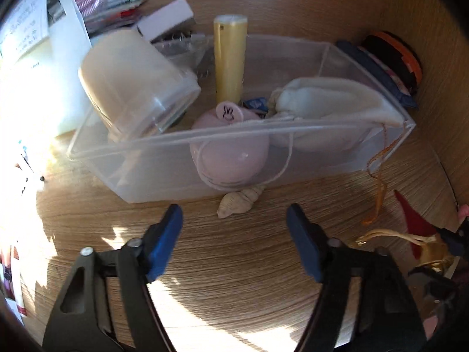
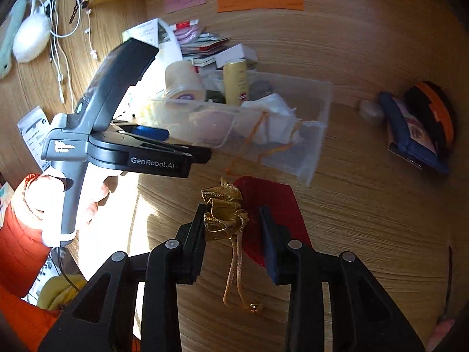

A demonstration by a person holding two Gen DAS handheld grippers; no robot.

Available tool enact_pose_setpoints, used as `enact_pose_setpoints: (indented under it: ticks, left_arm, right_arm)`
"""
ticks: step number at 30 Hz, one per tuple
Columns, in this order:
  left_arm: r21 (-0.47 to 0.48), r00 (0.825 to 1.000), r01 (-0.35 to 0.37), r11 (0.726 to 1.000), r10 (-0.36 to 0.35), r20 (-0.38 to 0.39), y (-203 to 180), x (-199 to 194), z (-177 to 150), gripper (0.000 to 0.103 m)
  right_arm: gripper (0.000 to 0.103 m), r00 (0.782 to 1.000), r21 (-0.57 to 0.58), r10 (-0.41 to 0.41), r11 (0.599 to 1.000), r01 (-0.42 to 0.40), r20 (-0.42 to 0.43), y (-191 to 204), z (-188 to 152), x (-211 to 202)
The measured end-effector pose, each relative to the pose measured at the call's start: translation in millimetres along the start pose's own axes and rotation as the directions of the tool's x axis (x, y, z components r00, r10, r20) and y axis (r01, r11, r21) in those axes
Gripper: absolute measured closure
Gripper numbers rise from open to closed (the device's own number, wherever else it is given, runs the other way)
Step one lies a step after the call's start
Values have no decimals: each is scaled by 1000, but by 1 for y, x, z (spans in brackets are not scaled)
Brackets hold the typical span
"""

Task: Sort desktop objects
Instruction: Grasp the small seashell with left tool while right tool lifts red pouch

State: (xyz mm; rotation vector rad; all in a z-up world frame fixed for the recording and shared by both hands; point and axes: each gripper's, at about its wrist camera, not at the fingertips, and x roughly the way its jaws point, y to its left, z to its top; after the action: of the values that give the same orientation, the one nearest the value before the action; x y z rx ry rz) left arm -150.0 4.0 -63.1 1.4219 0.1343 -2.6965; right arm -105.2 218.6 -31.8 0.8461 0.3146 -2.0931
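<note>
Left tool [image 1: 234, 226] spread wide, empty, low over the tabletop [image 1: 234, 278], pointing at the clear bin [image 1: 164, 170]. A shell [image 1: 239, 201] lies on the wood touching the bin's near wall, just ahead of the tips. In the bin: cream jar [image 1: 132, 79] tilted at the left end, yellow tube [image 1: 230, 58] upright at the back, pink pod [image 1: 231, 158] in the middle, white pouch [image 1: 328, 99] at the right w/ its orange cord hanging over the rim.

Right tool [image 2: 233, 226] partly spread around the gold neck of the red pouch [image 2: 272, 199]; left finger [image 2: 196, 234] touches the gold ruffle, right finger apart from it, not pinching. Pouch lies on the tabletop near the bin's front, ribbons trailing toward the camera.
</note>
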Motion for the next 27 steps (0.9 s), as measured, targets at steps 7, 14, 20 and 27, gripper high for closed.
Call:
enact_pose_setpoints:
  ticks: [7,14,20,27]
  left_arm:
    - [-11,1000,-26,1000,27,4,-6,7,4,45]
    - [11,999,-41,999,41,21,-11,7,2,54]
    - [52,999,-28,998,27,31,-17,5,1,73]
    - [75,999,-8,997,4,53,-20,-4,-8,81]
  right_arm:
    - [72,1000,15,20,1000,-20,21,-7,7,1]
    - [72,999,17,33,999,-34,22,-9,4,4]
    - [72,999,24,41,999,-41,14,-11,3,6]
    - [72,999,17,25,1000,-26,38,-10,10,-2]
